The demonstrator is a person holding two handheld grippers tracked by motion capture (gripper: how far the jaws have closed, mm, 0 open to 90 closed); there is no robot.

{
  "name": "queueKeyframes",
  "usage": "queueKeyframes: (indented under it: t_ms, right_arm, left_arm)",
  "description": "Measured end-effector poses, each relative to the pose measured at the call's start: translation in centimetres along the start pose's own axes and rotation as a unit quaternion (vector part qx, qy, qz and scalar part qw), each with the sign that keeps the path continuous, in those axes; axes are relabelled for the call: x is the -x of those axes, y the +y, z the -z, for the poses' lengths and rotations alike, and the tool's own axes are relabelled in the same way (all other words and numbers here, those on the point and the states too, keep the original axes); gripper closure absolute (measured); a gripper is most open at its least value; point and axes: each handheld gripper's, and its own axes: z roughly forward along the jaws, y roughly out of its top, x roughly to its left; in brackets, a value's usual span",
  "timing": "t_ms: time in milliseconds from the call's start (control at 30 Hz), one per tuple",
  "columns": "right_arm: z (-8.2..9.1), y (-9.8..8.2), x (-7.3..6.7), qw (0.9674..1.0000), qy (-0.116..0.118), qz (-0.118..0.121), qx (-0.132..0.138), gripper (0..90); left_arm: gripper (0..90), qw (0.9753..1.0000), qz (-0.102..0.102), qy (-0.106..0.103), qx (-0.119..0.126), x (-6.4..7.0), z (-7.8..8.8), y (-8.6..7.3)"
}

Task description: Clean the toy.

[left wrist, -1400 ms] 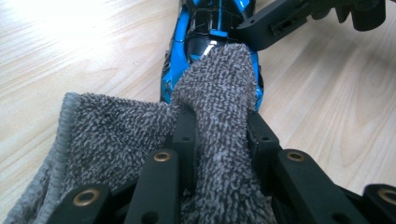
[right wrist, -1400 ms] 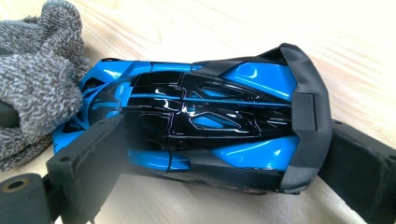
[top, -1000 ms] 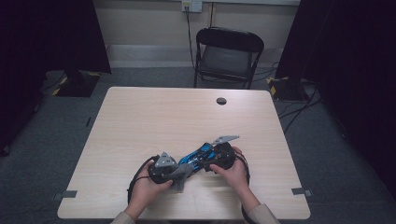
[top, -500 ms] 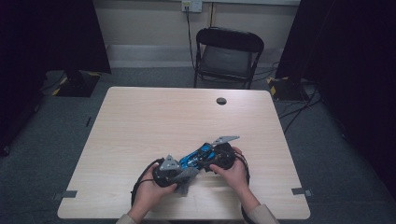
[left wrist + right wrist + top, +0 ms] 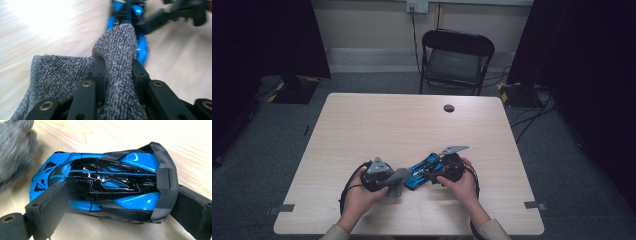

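1. Left gripper [image 5: 379,176], near table edge left of centre: jaws closed tight on a grey terry cloth [image 5: 117,65], clamped between both black jaws; a folded tip sticks out past the fingertips.
2. Cloth in the high view [image 5: 398,179] bulges out of the left gripper toward the car, right at its front end; contact not clear from above. In the left gripper view the cloth tip covers part of the car behind it.
3. Blue and black toy car [image 5: 424,171] sits on the table [image 5: 377,120] between both grippers, lying at an angle, nose toward the left gripper.
4. Right gripper [image 5: 107,202] is clamped on the car [image 5: 100,182], one jaw on each side of the body, near the rear wing; car rests on the wood.
5. Around: dark round grommet [image 5: 449,108] far side of table, well apart from the work. Black folding chair [image 5: 455,60] behind the table. Nothing between cloth and car.
6. Versus a second ago: left gripper and cloth have shifted slightly leftward, away from the car; more cloth shows now. Right gripper and car unchanged.
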Motion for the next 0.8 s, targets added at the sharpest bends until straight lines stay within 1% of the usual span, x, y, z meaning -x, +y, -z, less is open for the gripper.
queueKeyframes:
  t_ms: [67, 167, 233, 300, 333, 367, 400, 467, 567, 733, 800]
  right_arm:
    - [0.0, -0.1, 0.0, 1.0, 0.001, -0.003, 0.002, 6.1]
    - [0.0, -0.2, 0.1, 0.9999, 0.005, -0.009, 0.005, 6.1]
    - [0.0, -0.2, 0.1, 0.9999, 0.005, -0.008, 0.003, 6.1]
    - [0.0, 0.0, 0.1, 1.0, 0.003, -0.003, 0.0, 6.1]
    - [0.0, 0.0, 0.0, 1.0, 0.001, 0.001, -0.001, 6.1]
    - [0.0, 0.1, 0.0, 1.0, 0.0, 0.002, -0.003, 6.1]
    - [0.0, 0.1, 0.0, 1.0, -0.001, 0.001, -0.004, 6.1]
    - [0.0, 0.1, 0.1, 1.0, -0.001, 0.0, -0.005, 6.1]
    - [0.0, 0.1, 0.1, 1.0, 0.0, 0.0, -0.004, 6.2]
    - [0.0, 0.1, 0.0, 1.0, -0.002, 0.0, -0.003, 6.3]
    - [0.0, 0.1, 0.0, 1.0, -0.002, 0.0, -0.003, 6.3]
  left_arm:
    - [70.7, 1.0, 0.0, 0.006, -0.006, -0.3, -0.4, 0.0]
    - [70.7, 0.9999, 0.005, 0.004, -0.011, -0.4, -1.2, -0.2]
    - [70.7, 0.9999, 0.012, 0.0, -0.009, -0.3, -1.7, -0.3]
    - [70.7, 0.9999, 0.015, -0.007, -0.006, -0.1, -2.1, -0.3]
    - [70.6, 0.9999, 0.013, -0.006, -0.007, 0.0, -2.1, -0.2]
    - [70.7, 0.9999, 0.012, -0.006, -0.009, 0.0, -2.2, -0.2]
    - [70.6, 0.9998, 0.014, -0.008, -0.009, 0.1, -2.2, -0.1]
    - [70.6, 0.9998, 0.011, -0.014, -0.012, 0.4, -2.1, -0.1]
    - [70.6, 0.9997, 0.004, -0.021, -0.013, 0.9, -2.0, -0.3]
    - [70.6, 0.9995, 0.003, -0.03, -0.011, 1.8, -1.8, -0.6]
    - [70.6, 0.9993, -0.002, -0.035, -0.012, 2.1, -1.7, -0.6]
